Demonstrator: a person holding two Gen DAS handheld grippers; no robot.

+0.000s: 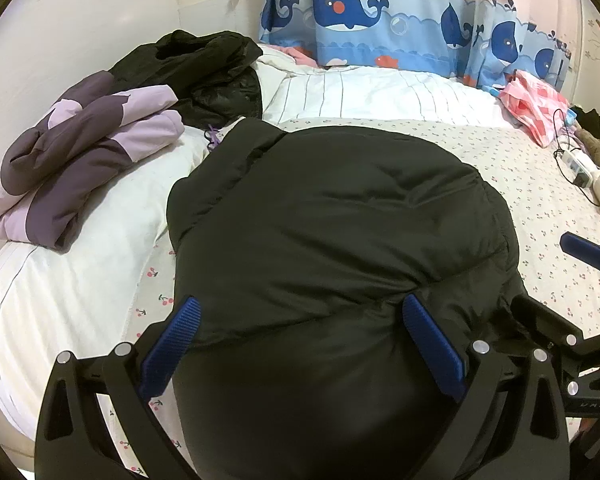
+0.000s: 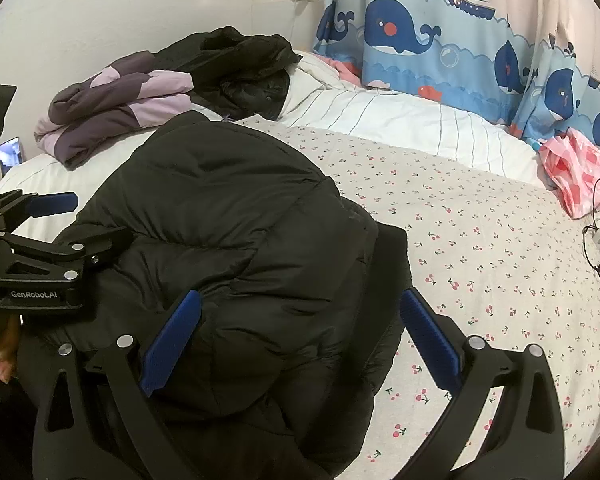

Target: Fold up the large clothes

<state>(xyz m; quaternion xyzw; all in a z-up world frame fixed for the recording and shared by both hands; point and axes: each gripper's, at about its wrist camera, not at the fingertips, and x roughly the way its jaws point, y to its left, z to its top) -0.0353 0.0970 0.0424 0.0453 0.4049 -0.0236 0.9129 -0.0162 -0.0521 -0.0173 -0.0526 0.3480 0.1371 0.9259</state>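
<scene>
Two handheld grippers work a black puffer jacket (image 1: 332,240) spread on a bed (image 2: 480,248) with a cherry-print sheet. Nearest the jacket's bulging hem, the left gripper (image 1: 300,344) has its jaws spread wide, the padded fabric swelling between the blue fingers (image 1: 432,348). The right gripper (image 2: 300,340) straddles the jacket's right edge, jaws likewise apart, one finger on fabric, the other over the sheet. Beyond the jacket, a purple garment (image 1: 80,156) and a black coat (image 1: 204,72) lie heaped on a white striped duvet (image 1: 380,92). Behind the jacket hangs a whale-print curtain (image 2: 440,40).
</scene>
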